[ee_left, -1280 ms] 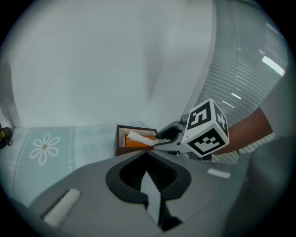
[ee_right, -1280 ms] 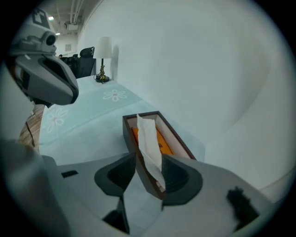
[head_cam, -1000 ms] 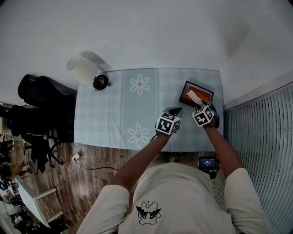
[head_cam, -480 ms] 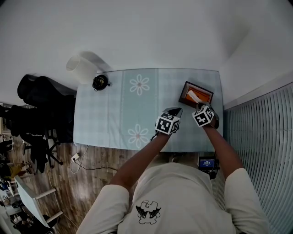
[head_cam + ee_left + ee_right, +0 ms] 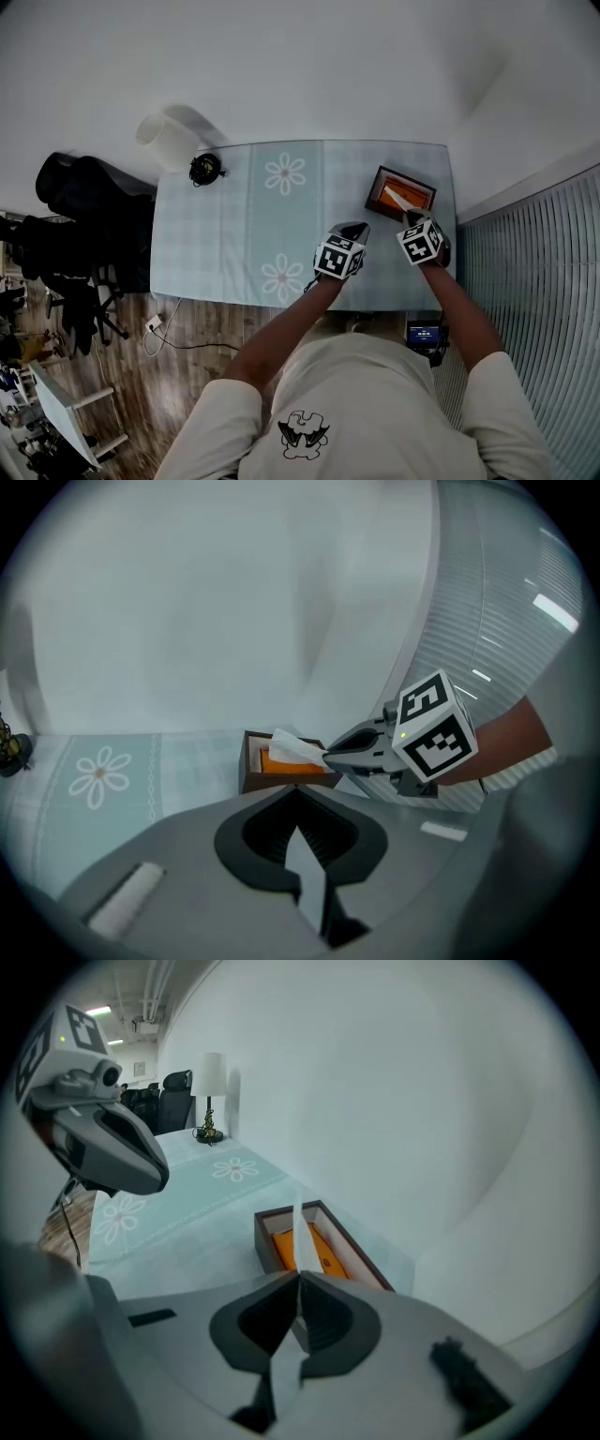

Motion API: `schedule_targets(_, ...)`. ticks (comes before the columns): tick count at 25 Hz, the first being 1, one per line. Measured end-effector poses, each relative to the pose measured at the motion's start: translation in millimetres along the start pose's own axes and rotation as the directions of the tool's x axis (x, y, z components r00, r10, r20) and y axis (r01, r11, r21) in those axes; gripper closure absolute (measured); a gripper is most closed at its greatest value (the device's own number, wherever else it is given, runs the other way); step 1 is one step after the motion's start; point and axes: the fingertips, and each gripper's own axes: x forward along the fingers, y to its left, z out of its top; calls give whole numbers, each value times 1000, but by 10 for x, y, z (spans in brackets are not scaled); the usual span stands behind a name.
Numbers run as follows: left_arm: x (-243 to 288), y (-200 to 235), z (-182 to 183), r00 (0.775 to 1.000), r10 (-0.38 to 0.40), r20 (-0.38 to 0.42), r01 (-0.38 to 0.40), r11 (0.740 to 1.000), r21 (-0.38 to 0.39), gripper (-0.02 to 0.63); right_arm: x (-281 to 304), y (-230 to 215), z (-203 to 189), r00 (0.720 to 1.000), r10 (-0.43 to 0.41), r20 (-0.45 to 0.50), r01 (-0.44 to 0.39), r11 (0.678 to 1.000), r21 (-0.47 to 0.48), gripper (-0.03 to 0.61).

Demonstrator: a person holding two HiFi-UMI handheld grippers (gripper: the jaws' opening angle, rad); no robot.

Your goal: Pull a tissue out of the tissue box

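Tissue box (image 5: 401, 192) of dark brown wood, with an orange pack inside, sits at the far right corner of the table (image 5: 234, 234), which is covered by a pale green checked cloth with white flowers. On the person's side of the box, the right gripper (image 5: 410, 217) hangs over its near edge. Its jaws are clamped on the white tissue (image 5: 397, 199), which stretches up from the box's opening to the jaw tips. The left gripper (image 5: 356, 228) hovers to the left of the box, near it but apart, jaws closed on nothing.
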Motion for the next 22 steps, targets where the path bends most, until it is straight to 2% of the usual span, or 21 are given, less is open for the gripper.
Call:
schedule_targets(10, -68, -70, 34, 1000, 7, 20, -8, 1000, 11, 607, -331, -36, 65, 997, -21, 80, 12, 993, 119, 563)
schedule_targets(15, -110, -117, 66, 999, 12, 36, -13, 1000, 17, 607, -484, 17, 123, 992, -25, 125, 6, 989, 149, 563)
schedule_targets(22, -296, -182, 144, 996, 19, 91, -23, 999, 43, 607, -820, 124, 188, 978, -35, 203, -14, 972, 236, 563)
